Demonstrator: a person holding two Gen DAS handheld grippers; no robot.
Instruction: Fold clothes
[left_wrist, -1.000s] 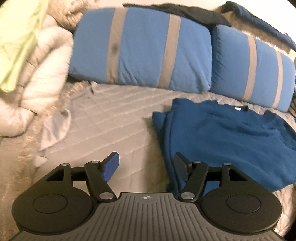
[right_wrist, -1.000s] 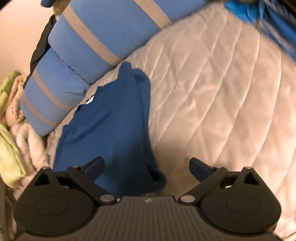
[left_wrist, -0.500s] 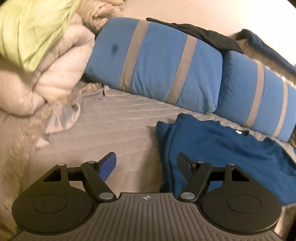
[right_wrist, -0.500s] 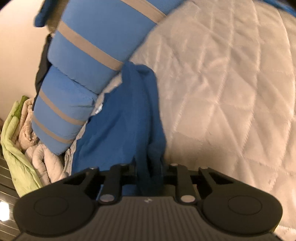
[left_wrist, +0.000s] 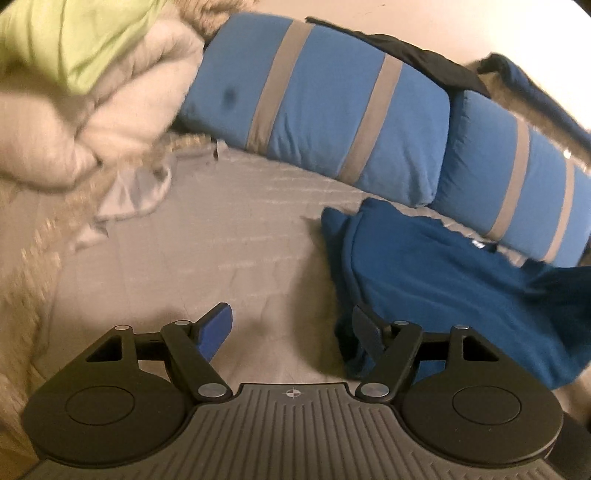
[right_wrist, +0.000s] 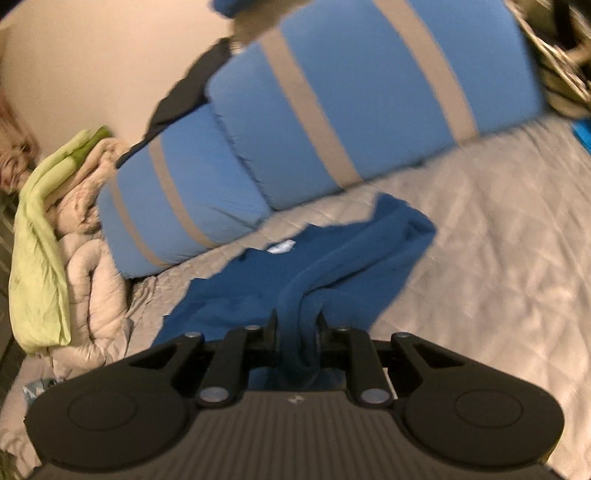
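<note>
A dark blue shirt (left_wrist: 443, 273) lies partly folded on the grey quilted bed (left_wrist: 229, 236), just below two blue pillows. My left gripper (left_wrist: 291, 328) is open and empty, low over the bed; its right finger sits at the shirt's lower left edge. In the right wrist view my right gripper (right_wrist: 297, 328) is shut on a bunched fold of the blue shirt (right_wrist: 332, 266) and lifts that fold off the bed. The shirt's white neck label (right_wrist: 281, 246) faces up.
Two blue pillows with grey stripes (left_wrist: 332, 114) (right_wrist: 332, 110) lie along the wall. A pile of cream and green bedding (left_wrist: 85, 81) (right_wrist: 51, 251) sits at the left. A black garment (left_wrist: 417, 55) rests on the pillows. Open quilt (right_wrist: 498, 266) lies right of the shirt.
My right gripper closed on the shirt's edge and has lifted it, swinging the view toward the pillows. My left gripper stayed open and drifted slightly left along the shirt's edge.
</note>
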